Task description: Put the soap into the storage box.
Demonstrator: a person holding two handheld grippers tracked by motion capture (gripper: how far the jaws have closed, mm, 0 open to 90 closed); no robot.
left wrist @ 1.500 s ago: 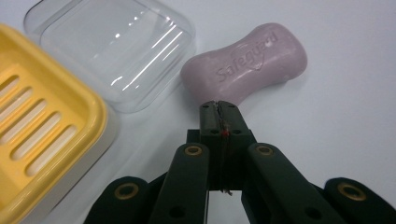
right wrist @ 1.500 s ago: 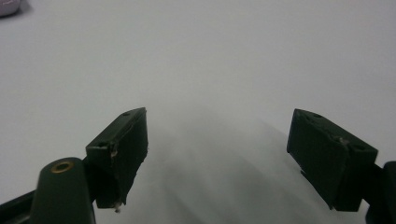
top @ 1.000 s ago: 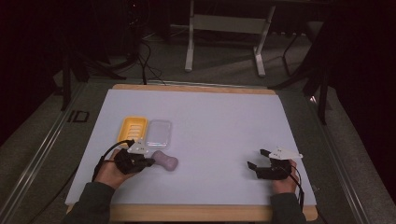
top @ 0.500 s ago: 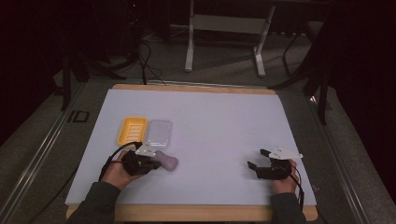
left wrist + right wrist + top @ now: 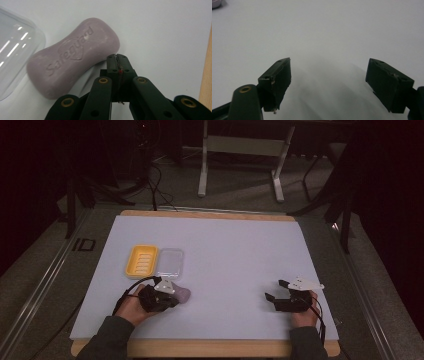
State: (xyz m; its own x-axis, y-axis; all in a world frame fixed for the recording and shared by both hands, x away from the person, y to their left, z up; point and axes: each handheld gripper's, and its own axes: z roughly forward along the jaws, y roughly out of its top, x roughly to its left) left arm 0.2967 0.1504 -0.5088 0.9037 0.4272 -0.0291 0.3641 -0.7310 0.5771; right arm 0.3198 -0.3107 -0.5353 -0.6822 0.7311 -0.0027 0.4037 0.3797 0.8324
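Left tool (image 5: 117, 58) pinched closed, empty, beside matte lilac waisted soap bar (image 5: 73, 56); right tool (image 5: 328, 85) wide apart.

text: "Safeguard" | on: purple soap bar (image 5: 75, 58), embossed on top face | text: "ID" | on: floor marking (image 5: 83, 244)

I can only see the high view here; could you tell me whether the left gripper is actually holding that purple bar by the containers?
Observer: No. In the left gripper view the left gripper has its jaws pressed together with nothing between them, beside the oval purple soap bar.
Operator: Thank you. Is there any marking on the bar?
Observer: Yes, the word Safeguard is embossed on its top face.
Operator: And how is the right gripper?
Observer: The right gripper has its jaws wide apart over the bare white table mat.
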